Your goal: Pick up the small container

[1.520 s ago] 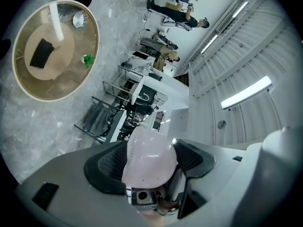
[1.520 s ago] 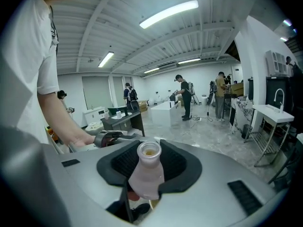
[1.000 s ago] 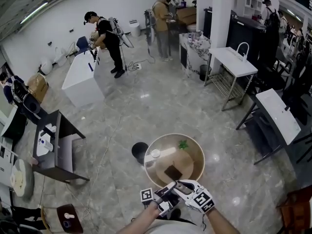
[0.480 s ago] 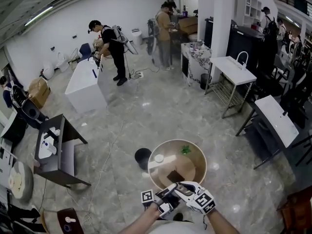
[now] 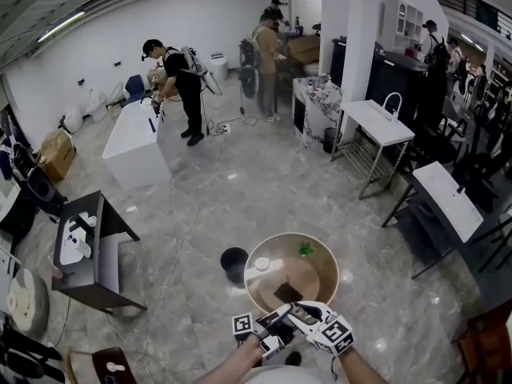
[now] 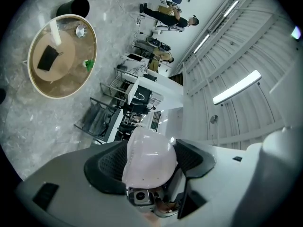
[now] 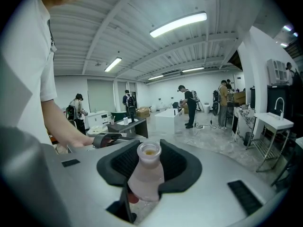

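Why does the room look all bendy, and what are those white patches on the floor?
Head view: the wide lens curves the walls, and ceiling lights glare off the glossy floor. Left gripper view: black corners, a washed-out tube light. Right gripper view: the small bottle looks soft.

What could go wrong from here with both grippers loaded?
1. The small bottle in the right gripper has no cap, and yellowish contents show at its neck; tipping it may spill.
2. The left gripper holds a white rounded piece by its curved sides; it could slip out.
3. In the head view both grippers sit at the round table's near edge; a drop may miss the table.
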